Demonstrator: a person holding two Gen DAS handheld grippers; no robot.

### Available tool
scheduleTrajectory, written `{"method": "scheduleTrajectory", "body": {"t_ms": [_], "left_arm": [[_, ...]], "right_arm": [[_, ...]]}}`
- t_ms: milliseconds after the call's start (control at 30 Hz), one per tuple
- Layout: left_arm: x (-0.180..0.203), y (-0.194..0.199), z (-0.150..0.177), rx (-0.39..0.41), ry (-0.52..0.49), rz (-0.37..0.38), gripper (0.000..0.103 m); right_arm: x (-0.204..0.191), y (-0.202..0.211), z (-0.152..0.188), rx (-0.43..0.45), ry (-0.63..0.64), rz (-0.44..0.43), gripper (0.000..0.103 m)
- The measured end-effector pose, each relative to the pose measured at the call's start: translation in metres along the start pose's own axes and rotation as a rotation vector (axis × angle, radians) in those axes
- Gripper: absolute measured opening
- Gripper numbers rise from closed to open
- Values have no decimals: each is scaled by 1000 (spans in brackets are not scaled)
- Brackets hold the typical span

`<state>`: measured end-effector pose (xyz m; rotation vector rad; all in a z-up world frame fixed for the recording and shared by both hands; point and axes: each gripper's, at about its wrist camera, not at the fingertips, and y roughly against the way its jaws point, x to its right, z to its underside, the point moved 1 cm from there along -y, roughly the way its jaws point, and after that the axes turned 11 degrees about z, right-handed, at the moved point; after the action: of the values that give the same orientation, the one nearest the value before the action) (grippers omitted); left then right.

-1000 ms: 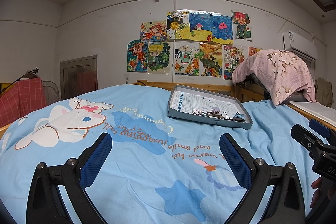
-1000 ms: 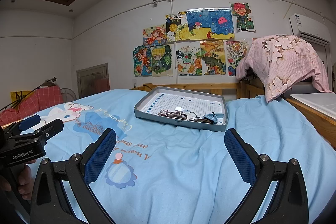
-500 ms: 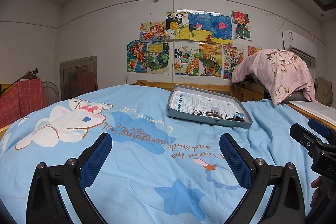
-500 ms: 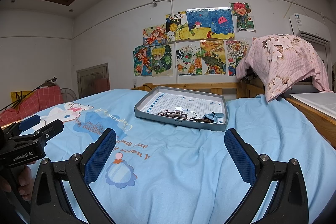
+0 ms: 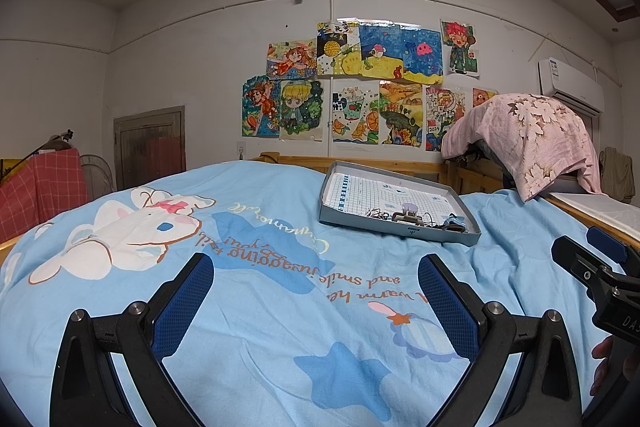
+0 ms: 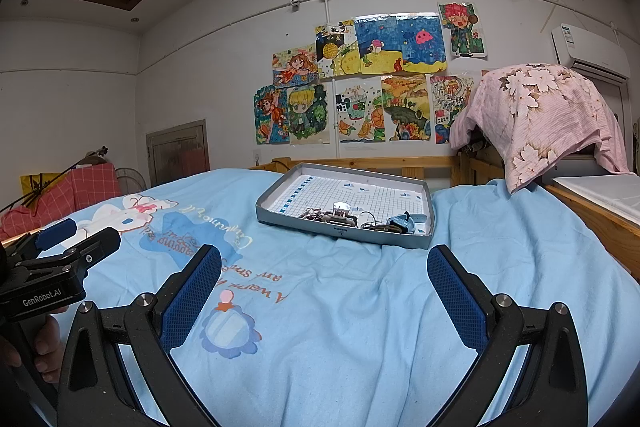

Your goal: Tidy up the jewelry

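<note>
Both grippers, left [image 5: 316,291] and right [image 6: 324,283], hover wide open and empty above the blue bedspread [image 6: 340,327]. The tray [image 6: 408,241] lies well ahead, right of the left gripper's line and nearly dead ahead of the right, which looks nearer. The jewelry [image 6: 352,219] bunches along its near wall, a tangle too small to sort piece from piece.

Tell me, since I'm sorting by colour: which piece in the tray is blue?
The blue piece at the tray's near right corner; the pile beside it looks silver and dark.
</note>
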<state>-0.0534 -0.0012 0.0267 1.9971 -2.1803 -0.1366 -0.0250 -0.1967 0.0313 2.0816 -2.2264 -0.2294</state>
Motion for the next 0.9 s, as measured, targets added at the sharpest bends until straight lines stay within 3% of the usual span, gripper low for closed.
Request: {"method": "scheduleTrajectory", "body": {"t_ms": [900], "left_arm": [[-1,3,6,-8,-4,14,103]], "right_arm": [[0,0,-1,-2,0,0,101]]}}
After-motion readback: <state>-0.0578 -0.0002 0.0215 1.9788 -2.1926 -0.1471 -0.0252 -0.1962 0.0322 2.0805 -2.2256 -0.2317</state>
